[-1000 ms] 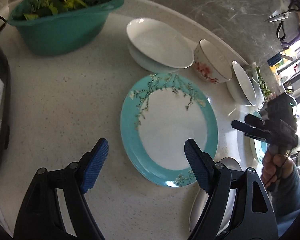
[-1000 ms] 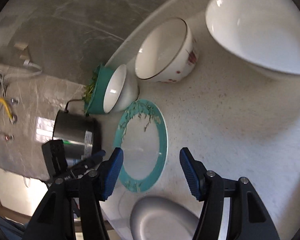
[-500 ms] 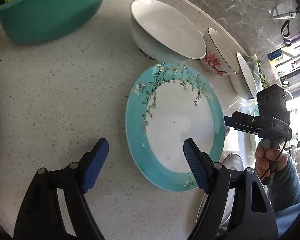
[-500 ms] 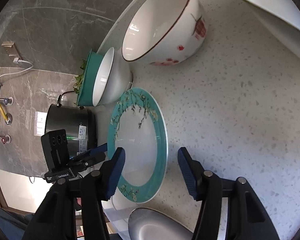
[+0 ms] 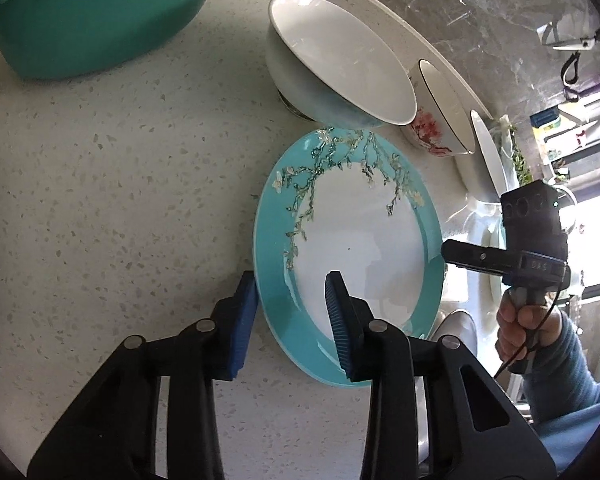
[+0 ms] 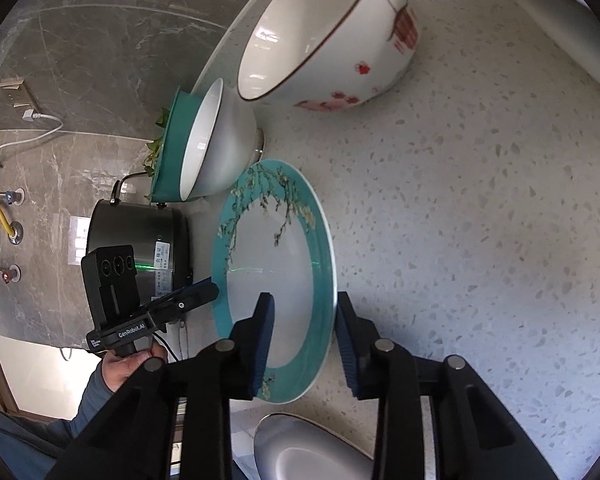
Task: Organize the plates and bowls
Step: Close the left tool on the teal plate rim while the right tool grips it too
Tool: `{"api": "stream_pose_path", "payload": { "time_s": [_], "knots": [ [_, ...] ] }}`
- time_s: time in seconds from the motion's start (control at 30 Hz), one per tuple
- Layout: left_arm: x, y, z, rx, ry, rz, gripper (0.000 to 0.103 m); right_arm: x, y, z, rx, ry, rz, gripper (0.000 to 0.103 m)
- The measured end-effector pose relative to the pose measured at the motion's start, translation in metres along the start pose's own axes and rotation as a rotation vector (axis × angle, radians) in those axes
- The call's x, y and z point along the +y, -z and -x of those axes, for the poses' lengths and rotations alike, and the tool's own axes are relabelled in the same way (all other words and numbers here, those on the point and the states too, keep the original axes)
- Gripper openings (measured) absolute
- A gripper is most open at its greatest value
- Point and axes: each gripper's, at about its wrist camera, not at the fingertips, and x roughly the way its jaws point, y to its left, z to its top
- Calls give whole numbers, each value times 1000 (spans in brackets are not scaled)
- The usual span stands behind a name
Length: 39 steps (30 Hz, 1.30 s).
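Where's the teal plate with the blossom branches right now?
The teal plate lies on the speckled counter just in front of the big white bowl, its rim straddled by the left gripper and right gripper.

We see a pale speckled stone countertop (image 5: 112, 184) filling the left of the frame. On it rest a teal basin (image 5: 96, 20) at upper left, a white bowl (image 5: 336, 76) at upper centre, a red-flowered bowl (image 5: 436, 120) right of it, and a teal-rimmed plate (image 5: 352, 240) at centre.
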Motion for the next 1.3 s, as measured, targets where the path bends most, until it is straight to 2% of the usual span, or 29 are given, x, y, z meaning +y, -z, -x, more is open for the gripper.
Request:
{"api": "stream_pose_path", "payload": {
  "time_s": [0.1,0.17,0.23,0.53,0.83,1.3],
  "knots": [
    [7,0,-2,-6,17,40,20,-1,0,1,1,18,-5,23],
    [10,-1,0,-6,3,34,15,-2,0,1,4,50,-1,12],
    [8,-1,0,-3,-25,12,11,-3,1,2,4,59,-2,10],
    [2,0,0,-6,-56,-21,11,3,3,2,-13,114,23,10],
    [-3,0,-7,-10,-56,-24,11,7,6,3,-22,115,17,10],
    [-22,14,10,-48,-35,-41,11,20,14,18,-48,107,38,10]
  ]
}}
